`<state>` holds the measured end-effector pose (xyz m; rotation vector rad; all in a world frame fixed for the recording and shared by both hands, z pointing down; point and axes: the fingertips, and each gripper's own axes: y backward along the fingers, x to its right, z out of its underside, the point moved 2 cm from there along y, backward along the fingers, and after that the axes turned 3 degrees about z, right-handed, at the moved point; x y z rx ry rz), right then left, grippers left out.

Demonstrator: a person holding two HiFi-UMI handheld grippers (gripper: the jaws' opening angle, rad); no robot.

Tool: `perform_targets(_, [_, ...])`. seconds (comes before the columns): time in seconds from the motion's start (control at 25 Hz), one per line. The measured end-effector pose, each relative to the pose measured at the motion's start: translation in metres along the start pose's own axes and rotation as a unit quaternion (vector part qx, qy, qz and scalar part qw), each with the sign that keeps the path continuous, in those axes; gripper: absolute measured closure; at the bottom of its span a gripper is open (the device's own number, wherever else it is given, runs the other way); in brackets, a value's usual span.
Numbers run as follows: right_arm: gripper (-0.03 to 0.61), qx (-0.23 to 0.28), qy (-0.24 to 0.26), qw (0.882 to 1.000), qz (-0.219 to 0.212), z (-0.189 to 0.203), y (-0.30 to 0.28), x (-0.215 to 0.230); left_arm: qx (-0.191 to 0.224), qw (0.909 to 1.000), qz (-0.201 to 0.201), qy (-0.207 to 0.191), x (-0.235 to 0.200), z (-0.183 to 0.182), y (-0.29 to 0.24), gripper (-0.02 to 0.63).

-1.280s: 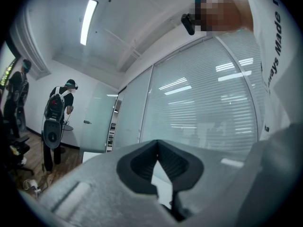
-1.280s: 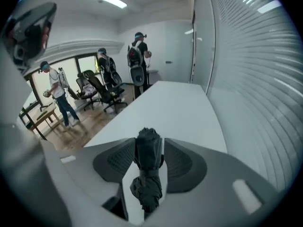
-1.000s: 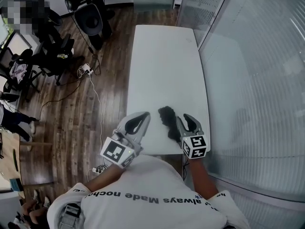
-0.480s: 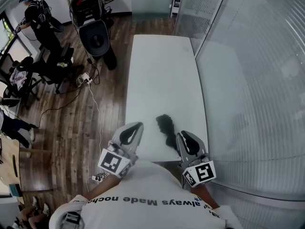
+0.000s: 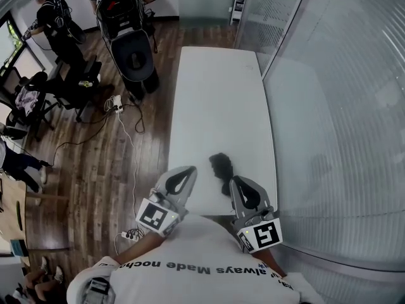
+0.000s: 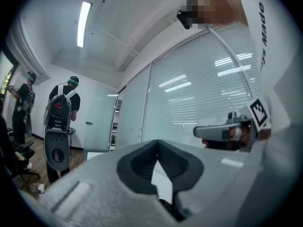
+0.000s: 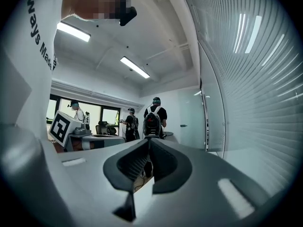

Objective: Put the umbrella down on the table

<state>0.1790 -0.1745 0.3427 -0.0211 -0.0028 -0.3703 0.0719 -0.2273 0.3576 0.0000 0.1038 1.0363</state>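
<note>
A black folded umbrella (image 5: 221, 168) lies on the white table (image 5: 218, 87) near its front edge, touched by neither gripper. My right gripper (image 5: 235, 180) hovers just right of and behind the umbrella's near end. Its jaws have just been closing and now meet with nothing between them (image 7: 149, 140). My left gripper (image 5: 188, 170) hangs at the table's front left corner, left of the umbrella. It is also shut and empty (image 6: 157, 143). Each gripper view shows the other gripper at its side, and both look level across the room.
A glass wall with blinds (image 5: 342, 106) runs along the table's right side. On the wooden floor to the left are cables and a power strip (image 5: 116, 99), office chairs (image 5: 38, 87), a grey wheeled machine (image 5: 130, 24) and a person with a backpack (image 5: 54, 18).
My right gripper has pulled back from the umbrella toward my body and its jaws have closed. The umbrella stays on the table. The left gripper has hardly moved.
</note>
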Motion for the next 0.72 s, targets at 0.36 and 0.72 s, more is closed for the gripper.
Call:
perform_targets(0.36, [0.565,-0.004,-0.003,1.0,0.012,0.003,0.001,0.006,0.008,1.0,-0.001,0.0,-0.001,-0.002,0.002,0.611])
perform_targets(0.72, [0.565,-0.005,0.006,1.0,0.016,0.004,-0.001,0.006,0.004,1.0,-0.005,-0.006,-0.008,-0.001,0.003,0.611])
